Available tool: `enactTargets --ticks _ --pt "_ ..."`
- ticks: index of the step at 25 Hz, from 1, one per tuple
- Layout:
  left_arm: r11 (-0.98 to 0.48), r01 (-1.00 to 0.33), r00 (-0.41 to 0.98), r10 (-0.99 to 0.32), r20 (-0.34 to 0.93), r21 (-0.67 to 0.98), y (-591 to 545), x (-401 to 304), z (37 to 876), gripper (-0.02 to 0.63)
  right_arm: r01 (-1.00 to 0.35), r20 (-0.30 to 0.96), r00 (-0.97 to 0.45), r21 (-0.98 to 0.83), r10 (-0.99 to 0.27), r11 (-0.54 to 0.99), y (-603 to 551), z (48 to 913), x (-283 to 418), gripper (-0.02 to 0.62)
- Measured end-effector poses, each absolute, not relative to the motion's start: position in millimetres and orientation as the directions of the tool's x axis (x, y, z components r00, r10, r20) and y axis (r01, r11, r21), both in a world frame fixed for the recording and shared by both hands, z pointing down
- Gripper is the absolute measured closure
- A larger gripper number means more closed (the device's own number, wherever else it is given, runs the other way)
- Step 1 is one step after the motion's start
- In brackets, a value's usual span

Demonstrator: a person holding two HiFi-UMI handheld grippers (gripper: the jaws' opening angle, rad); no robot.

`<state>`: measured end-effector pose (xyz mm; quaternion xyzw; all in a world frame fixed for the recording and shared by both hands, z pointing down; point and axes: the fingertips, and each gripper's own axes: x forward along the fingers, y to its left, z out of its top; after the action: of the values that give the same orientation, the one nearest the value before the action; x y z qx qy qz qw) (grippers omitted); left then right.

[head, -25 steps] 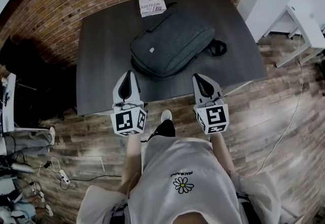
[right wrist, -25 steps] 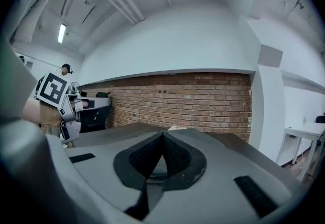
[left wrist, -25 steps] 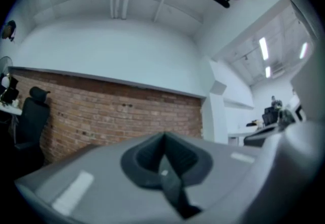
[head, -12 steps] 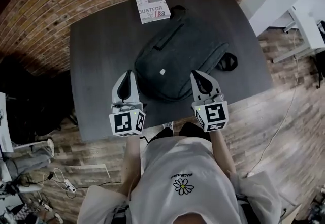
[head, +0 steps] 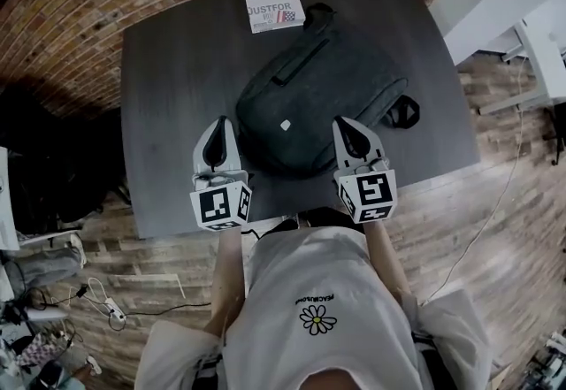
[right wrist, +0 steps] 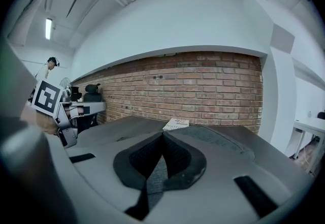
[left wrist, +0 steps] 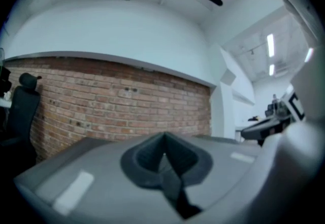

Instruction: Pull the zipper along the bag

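The bag [head: 309, 96] lies in the middle of the dark table [head: 168, 114]. It sits at a slant. A box [head: 272, 1] is just beside its far end, and a strap [head: 402, 110] sticks out on the right. The zipper is too small to find from the head view. A thin dark line runs along the top of the bag, but I cannot tell what it is.

The left gripper [head: 221, 123] is just beside the near left edge of the bag. Its jaws are closed tight with nothing between them. In the left gripper view [left wrist: 163, 137] its own gray body hides the bag and the table. Only the brick wall [left wrist: 111, 101] shows past it.

The right gripper [head: 341, 123] is at the near right edge of the bag. I cannot tell if it touches the bag. Its jaws are pressed together too, and hold nothing. In the right gripper view [right wrist: 162, 134] just the top of the bag [right wrist: 223, 140] peeks over the gripper, with the box [right wrist: 176, 124] behind it.

The person's body [head: 309, 309] covers the floor below, and the picture cuts it off at the bottom.
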<state>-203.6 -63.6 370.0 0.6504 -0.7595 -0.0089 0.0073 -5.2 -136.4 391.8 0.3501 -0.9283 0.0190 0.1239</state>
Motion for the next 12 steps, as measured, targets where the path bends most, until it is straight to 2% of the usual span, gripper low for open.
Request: enactTargets --ticks 5,7,8,9,12 --pt "0.120 -0.993 -0.120 -0.993 0.014 0.001 -83.5 -205.8 373.3 0.601 -0.654 0.248 -0.733 0.002 -0.634 0.757 -147.6 395.7 2.7 0.594" --pt "0.044 -0.999 -0.045 -0.997 0.062 -0.010 -99.3 -204.5 388.5 0.447 -0.694 0.296 -0.699 -0.063 -0.651 0.717 -157.2 407.0 16.0 0.582" --pt "-0.002 -1.000 0.001 -0.995 0.096 -0.011 -108.9 -205.1 400.5 0.437 -0.716 0.331 -0.680 -0.108 -0.654 0.690 -162.2 415.5 23.9 0.419" --pt "-0.054 -0.998 0.052 -0.990 0.131 -0.011 -118.6 -206.0 414.1 0.429 -0.737 0.363 -0.663 -0.159 -0.655 0.657 -166.8 424.5 32.1 0.293" --pt "-0.218 -0.976 0.214 -0.948 0.236 0.007 -139.6 -210.2 454.1 0.358 -0.760 0.404 -0.650 -0.316 -0.644 0.568 -171.9 446.4 48.0 0.228"
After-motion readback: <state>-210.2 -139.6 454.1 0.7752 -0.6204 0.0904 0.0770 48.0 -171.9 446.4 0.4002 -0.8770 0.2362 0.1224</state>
